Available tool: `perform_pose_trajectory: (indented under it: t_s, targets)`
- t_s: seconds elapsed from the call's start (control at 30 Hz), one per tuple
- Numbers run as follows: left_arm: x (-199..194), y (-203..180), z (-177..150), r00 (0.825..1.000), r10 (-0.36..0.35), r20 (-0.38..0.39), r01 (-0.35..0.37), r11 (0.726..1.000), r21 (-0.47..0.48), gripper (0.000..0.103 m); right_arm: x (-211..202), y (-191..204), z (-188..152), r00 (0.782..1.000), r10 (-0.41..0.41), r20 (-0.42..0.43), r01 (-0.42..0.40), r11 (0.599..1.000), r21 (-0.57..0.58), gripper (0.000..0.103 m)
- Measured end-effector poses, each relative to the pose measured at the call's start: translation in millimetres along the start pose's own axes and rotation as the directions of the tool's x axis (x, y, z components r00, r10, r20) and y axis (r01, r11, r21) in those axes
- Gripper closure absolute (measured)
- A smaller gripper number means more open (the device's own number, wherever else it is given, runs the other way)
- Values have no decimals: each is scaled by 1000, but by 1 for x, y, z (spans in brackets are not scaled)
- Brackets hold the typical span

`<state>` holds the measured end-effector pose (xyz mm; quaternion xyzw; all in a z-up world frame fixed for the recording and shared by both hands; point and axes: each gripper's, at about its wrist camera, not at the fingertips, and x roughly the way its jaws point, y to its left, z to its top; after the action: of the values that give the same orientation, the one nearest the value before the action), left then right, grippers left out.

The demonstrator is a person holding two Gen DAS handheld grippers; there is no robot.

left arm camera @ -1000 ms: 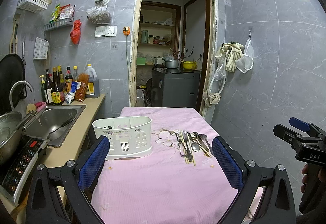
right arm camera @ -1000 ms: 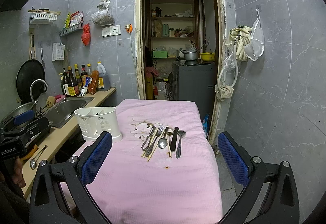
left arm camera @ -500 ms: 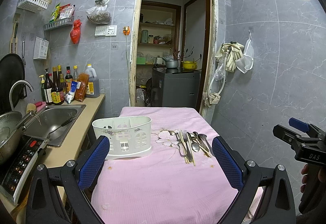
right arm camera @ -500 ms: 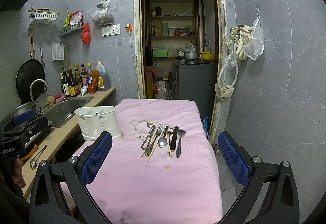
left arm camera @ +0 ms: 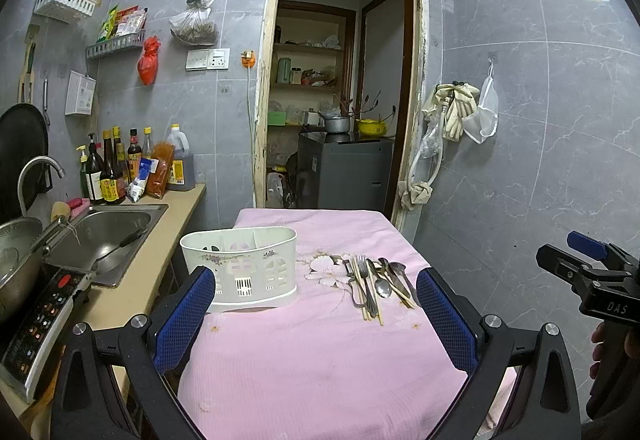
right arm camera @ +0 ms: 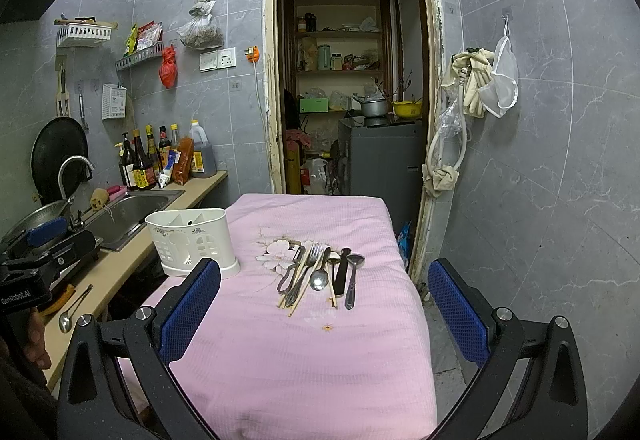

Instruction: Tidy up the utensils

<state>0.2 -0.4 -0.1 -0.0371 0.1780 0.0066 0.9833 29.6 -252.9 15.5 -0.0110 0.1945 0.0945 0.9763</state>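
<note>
A pile of metal utensils (left arm camera: 376,286) with a fork, spoons, a knife and chopsticks lies on the pink tablecloth (left arm camera: 320,360), right of a white plastic utensil holder (left arm camera: 240,266). The pile (right arm camera: 320,276) and the holder (right arm camera: 190,240) also show in the right wrist view. My left gripper (left arm camera: 316,316) is open and empty, held back over the near part of the table. My right gripper (right arm camera: 324,304) is open and empty, also short of the utensils.
A counter (left arm camera: 160,260) with a steel sink (left arm camera: 104,232), bottles (left arm camera: 120,168) and an induction cooker (left arm camera: 36,324) runs along the left. A loose spoon (right arm camera: 72,310) lies on the counter. An open doorway (left arm camera: 340,100) is behind the table. The tiled wall is on the right.
</note>
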Motion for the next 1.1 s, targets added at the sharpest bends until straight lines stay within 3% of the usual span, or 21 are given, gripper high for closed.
perform_pose_trajectory:
  t_s: [0.6,1.1]
  targets:
    - [1,2,-2,1000,1,-22,-1,1000,0,2,14,6,-10,999,-7,-37,7,1000,-2,1]
    - [29,20,-5,997,2,-77,-2,1000,2,2,22,21,-1,998,-40,-54,42,999,22,1]
